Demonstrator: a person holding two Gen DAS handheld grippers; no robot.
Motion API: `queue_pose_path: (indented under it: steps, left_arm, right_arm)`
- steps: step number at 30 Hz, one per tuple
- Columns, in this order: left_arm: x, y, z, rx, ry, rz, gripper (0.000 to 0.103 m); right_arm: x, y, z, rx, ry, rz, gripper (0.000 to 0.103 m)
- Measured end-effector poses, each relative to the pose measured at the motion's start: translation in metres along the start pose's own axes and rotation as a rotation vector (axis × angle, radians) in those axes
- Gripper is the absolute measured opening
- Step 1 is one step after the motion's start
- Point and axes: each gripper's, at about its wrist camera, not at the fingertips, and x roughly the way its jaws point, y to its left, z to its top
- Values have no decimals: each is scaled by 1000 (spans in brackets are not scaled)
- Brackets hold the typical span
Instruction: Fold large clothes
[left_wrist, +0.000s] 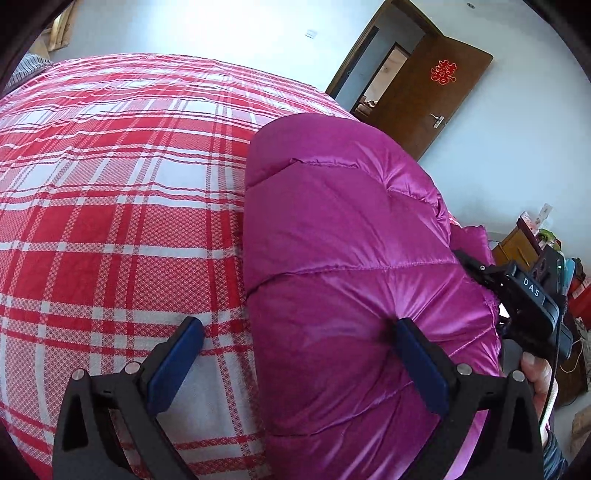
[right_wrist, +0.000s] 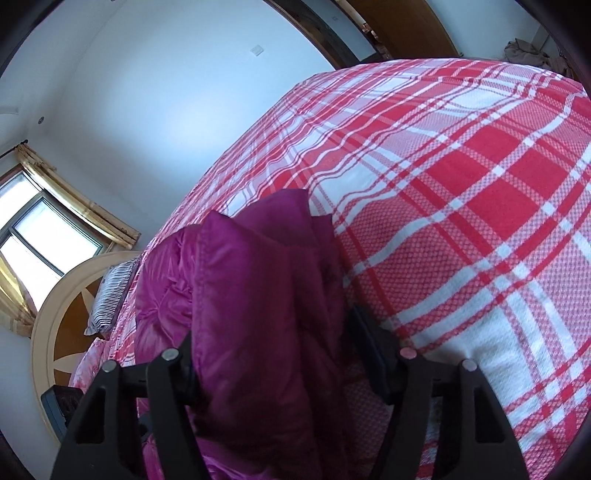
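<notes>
Lying on the red-and-white plaid bedspread (left_wrist: 110, 206), the magenta puffer coat (left_wrist: 351, 236) sits folded into a thick quilted bundle toward the bed's right side in the left wrist view. The left gripper (left_wrist: 299, 332) stands wide apart, one blue pad (left_wrist: 177, 365) over the bedspread and the other pressing into the coat's near edge. The right gripper (left_wrist: 517, 291) shows at the coat's far side in that view; from its own camera, the right gripper (right_wrist: 273, 354) is spread with a raised fold of coat between its fingers, though I cannot tell whether they pinch it. A brown door (left_wrist: 432, 92) stands open behind the bed.
</notes>
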Motion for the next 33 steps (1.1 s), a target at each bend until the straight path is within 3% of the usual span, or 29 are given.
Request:
queue_pose_path:
  steps: [3, 4, 5, 6, 7, 11, 13, 16, 19, 21, 25, 33]
  left_arm:
    - [0, -1, 1, 8, 7, -22, 102]
    - [-1, -2, 0, 16, 6, -32, 101]
    - [-3, -5, -2, 32, 9, -50, 97]
    - [-5, -10, -4, 48, 16, -88, 78]
    - [-5, -12, -6, 44, 28, -137, 69]
    - [-8, -13, -10, 38, 19, -147, 61]
    - [-15, -14, -8, 24, 13, -147, 43]
    - [-36, -24, -3, 61, -27, -135, 31]
    - [-59, -36, -7, 131, -64, -100, 29]
    - [-75, -38, -10, 155, -86, -92, 28]
    - [-107, -30, -13, 160, -137, -92, 28]
    - [-164, -1, -16, 149, -223, 40, 28]
  right_arm:
    - [3, -2, 0, 3, 26, 26, 62]
    - [2, -2, 0, -3, 33, 44, 51]
    - [5, -4, 1, -4, 49, 94, 47]
    - [7, -5, 0, -2, 62, 120, 42]
    - [8, -7, 0, 9, 69, 134, 39]
    - [12, -11, 1, 25, 94, 174, 30]
    - [11, -11, 1, 22, 99, 191, 24]
    - [1, 2, -2, -46, 67, 170, 21]
    - [-6, 13, -6, -97, 46, 148, 19]
    - [-14, 16, -10, -87, 40, 181, 19]
    - [-26, 26, -16, -68, 47, 269, 18]
    - [-15, 90, -27, -114, 92, 371, 18]
